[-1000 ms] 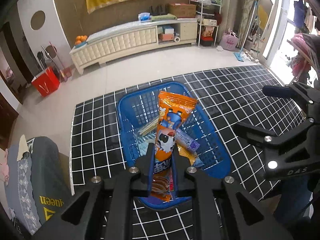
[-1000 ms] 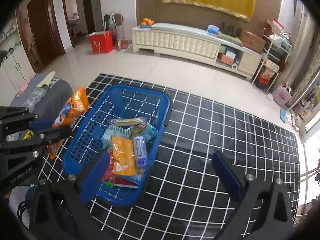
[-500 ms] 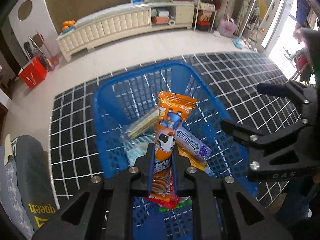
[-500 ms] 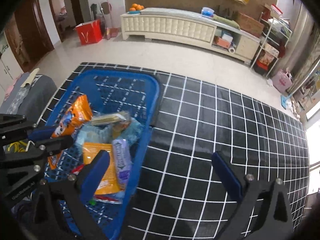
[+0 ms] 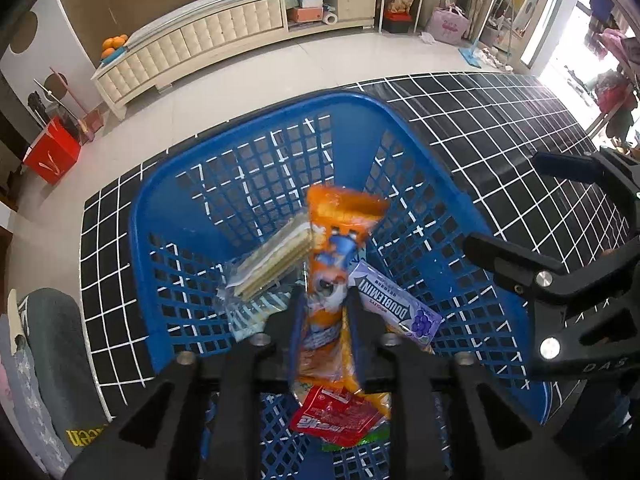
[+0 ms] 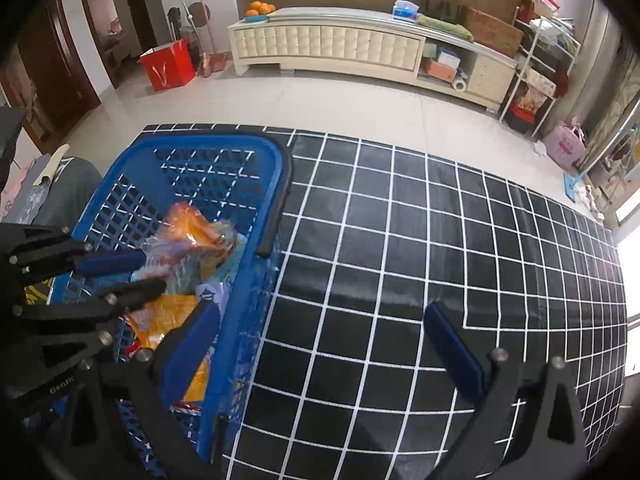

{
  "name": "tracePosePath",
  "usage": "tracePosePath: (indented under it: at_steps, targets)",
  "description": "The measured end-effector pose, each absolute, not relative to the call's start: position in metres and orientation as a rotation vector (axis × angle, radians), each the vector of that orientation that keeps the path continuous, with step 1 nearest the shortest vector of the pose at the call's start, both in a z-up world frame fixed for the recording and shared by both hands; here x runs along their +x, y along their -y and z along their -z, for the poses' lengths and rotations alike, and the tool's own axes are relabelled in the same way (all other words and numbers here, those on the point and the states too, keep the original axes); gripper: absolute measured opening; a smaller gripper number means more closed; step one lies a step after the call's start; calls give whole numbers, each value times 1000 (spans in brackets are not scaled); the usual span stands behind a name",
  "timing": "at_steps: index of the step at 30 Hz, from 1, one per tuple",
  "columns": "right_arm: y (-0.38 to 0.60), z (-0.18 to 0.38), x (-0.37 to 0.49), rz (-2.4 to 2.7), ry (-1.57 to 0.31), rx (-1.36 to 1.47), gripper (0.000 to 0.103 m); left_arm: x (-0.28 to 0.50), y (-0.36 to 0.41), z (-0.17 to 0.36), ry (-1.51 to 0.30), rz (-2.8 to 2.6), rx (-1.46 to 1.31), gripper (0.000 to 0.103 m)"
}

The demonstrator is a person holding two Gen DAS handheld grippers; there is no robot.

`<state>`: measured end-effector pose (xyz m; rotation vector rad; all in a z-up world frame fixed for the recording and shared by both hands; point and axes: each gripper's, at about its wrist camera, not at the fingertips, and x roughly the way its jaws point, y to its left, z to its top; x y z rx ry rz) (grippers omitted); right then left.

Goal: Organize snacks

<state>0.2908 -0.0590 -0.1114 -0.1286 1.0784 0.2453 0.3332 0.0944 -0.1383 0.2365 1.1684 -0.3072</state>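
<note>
Left gripper (image 5: 323, 312): jaws have just been opening; orange packet (image 5: 332, 256) sits between the pads, blurred, gap visible on each side, so the pinch looks released. A second ago the same packet was sharp and clamped tight between narrower jaws.

Packet stands roughly upright over the inside of the blue basket (image 5: 224, 120), top end toward the far wall. Below it in the basket: purple gum pack (image 5: 394, 306) just right of the gripper, clear-wrapped wafer pack (image 5: 276, 258) to the left, red sachet (image 5: 334, 416) near the lower edge under the packet.

Versus a second ago: basket fills much more of the left wrist view, rim now near the frame middle; gripper has come down into the basket mouth.

Right gripper (image 6: 320, 344): blue pads (image 6: 192, 344) spread wide, nothing between them. It hangs over the basket's right rim (image 6: 276, 208) and the black grid mat (image 6: 400, 240); left pad over the basket edge, right pad over bare mat. Earlier it sat higher, with the whole basket in view; now only the basket's right half shows. Spread unchanged
</note>
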Motion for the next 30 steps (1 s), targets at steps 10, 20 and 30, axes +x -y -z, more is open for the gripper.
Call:
tracePosePath:
  at_steps: [10, 20, 30]
  targets:
    - [63, 96, 276, -263, -1064, -113, 103, 318, -103, 126, -1129, 280, 205, 42]
    - [84, 33, 213, -273, -926, -85, 103, 228, -116, 52, -844, 193, 101, 42]
    - [103, -15, 109, -255, -737, -87, 103, 108, -93, 12, -625, 163, -49, 42]
